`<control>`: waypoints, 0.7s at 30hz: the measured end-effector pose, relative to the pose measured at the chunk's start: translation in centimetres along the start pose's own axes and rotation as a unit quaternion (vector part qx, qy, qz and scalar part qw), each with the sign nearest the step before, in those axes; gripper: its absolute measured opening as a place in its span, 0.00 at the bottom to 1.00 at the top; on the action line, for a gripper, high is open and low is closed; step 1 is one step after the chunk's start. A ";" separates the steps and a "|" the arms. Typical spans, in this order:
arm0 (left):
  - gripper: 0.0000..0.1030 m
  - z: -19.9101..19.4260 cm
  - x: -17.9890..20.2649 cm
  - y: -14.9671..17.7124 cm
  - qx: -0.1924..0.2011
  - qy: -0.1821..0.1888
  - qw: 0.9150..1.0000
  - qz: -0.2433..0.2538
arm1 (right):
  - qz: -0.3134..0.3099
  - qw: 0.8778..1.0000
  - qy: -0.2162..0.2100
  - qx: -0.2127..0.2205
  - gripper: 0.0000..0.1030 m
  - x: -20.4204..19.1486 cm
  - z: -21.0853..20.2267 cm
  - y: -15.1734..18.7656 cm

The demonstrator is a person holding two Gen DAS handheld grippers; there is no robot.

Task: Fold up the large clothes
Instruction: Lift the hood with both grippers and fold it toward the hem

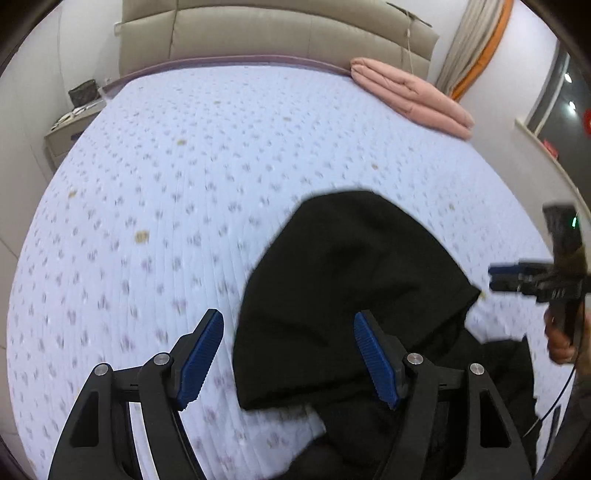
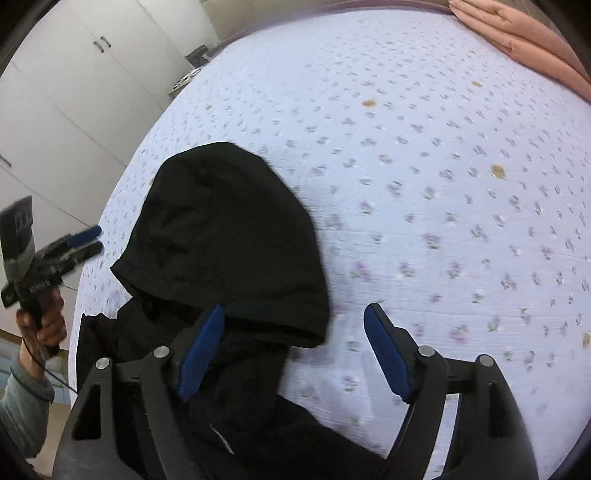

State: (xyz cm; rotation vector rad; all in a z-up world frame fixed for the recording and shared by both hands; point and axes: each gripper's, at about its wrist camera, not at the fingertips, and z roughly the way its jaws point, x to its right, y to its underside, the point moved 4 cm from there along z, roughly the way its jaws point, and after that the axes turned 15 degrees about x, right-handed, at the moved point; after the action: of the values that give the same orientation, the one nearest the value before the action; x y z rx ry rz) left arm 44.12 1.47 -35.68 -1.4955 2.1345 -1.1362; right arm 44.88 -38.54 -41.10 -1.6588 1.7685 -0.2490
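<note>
A wide bed under a pale lilac quilted cover with small purple sprigs (image 1: 166, 192) fills nearly both views, and most of its surface lies bare: the whole far stretch up to the beige padded headboard (image 1: 280, 33) and the left half are free. Its left edge drops toward a low bedside cabinet (image 1: 70, 129); in the right wrist view, white wardrobe doors (image 2: 74, 85) stand beyond that same side. At the far right corner, by the headboard, a folded pink padded blanket (image 1: 410, 96) lies close to the bed's edge.

The black hooded garment of soft matte cloth (image 1: 351, 288) lies on the near part of the bed, its hood spread flat and pointing toward the headboard, the body bunched toward the near edge — its rounded top edge sits well short of the bed's middle.

The left gripper (image 1: 288, 356) hangs above the hood's left border, blue ribbed pads wide apart, nothing between them pressed. The right gripper (image 2: 293, 350) hangs over the hood's right hem, jaws likewise spread, holding nothing — one pad over black cloth, the other over bare quilt. A hand (image 2: 44, 325) with a grey sleeve grips the left tool's handle.
</note>
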 end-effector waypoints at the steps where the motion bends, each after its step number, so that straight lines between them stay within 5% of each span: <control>1: 0.73 0.6 -0.4 -0.2 -0.004 0.000 1.000 -0.004 | 0.011 1.000 0.003 -0.009 0.79 0.8 0.4 0.1; 11: 0.73 9.7 -2.2 1.4 -0.096 0.046 0.991 -0.083 | 0.083 0.991 -0.084 -0.060 0.73 0.8 6.2 1.9; 15: 0.71 11.3 -1.0 2.3 -0.102 0.047 0.991 -0.073 | 0.061 0.992 -0.099 -0.052 0.57 -1.2 7.2 1.0; 16: 0.67 11.4 -0.6 2.4 -0.099 0.038 0.993 -0.060 | 0.051 0.993 -0.096 -0.052 0.54 -1.9 7.5 0.8; 18: 0.35 11.1 0.2 2.1 -0.090 0.027 0.995 -0.035 | 0.023 0.995 -0.080 -0.045 0.43 -3.1 7.5 0.5; 21: 0.14 8.8 1.7 1.3 -0.056 0.006 0.998 0.016 | -0.016 0.998 -0.050 -0.031 0.29 -4.4 6.4 0.3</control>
State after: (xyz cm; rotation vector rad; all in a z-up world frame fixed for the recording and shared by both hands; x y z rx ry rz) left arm 48.15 -3.60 -41.96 -1.4988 2.2554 -1.0325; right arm 48.17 -32.34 -44.52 -1.7151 1.6915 -0.1248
